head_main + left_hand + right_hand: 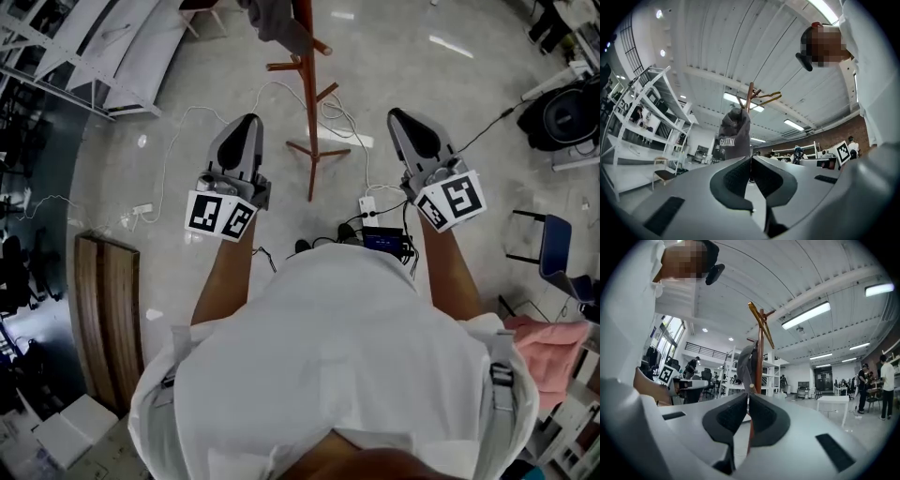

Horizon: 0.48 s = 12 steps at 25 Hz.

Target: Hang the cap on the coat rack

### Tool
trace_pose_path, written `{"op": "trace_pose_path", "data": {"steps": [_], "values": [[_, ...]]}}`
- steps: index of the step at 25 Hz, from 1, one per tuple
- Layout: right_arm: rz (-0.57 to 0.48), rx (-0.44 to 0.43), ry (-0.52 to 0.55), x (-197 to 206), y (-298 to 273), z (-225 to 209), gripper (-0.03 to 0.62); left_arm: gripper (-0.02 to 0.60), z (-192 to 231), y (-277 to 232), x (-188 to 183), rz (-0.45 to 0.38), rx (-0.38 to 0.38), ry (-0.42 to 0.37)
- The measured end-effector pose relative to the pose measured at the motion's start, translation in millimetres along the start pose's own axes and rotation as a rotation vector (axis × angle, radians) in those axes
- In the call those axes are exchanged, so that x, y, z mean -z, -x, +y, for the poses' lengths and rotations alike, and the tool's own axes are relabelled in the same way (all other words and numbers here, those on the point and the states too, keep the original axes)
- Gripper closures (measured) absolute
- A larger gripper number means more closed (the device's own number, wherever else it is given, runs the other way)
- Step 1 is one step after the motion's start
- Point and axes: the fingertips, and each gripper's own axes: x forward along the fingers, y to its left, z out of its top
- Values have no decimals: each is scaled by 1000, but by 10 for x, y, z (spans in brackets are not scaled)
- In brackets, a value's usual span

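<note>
A dark grey cap hangs on an upper peg of the red-brown wooden coat rack, which stands on the floor straight ahead. In the left gripper view the cap drapes from the rack with white lettering on its front. The right gripper view shows the cap edge-on beside the pole. My left gripper and right gripper are held up short of the rack, one either side. Both are shut with nothing in them, as seen at the left gripper and right gripper.
A gold wire hanger sits on the rack's top. Cables, a power strip and a black box lie on the floor by my feet. A wooden bench is at left, white shelving far left, a blue chair at right.
</note>
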Motion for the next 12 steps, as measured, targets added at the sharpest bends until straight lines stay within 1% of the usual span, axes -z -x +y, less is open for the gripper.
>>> {"op": "trace_pose_path", "data": {"steps": [2,5,8,12], "values": [[18,11,-39,209,50,14,566,558,-87,55,207,31,-17,32],[62,28,-89,517,118,63,566,560,-235,89,510,91,-22,29],[117,9,-119,795,161,224,566,560,-256,180,744,123,-38,28],[163,-16,-169,1065,256,364,566,561,-365,299,1082,200,-38,40]]}}
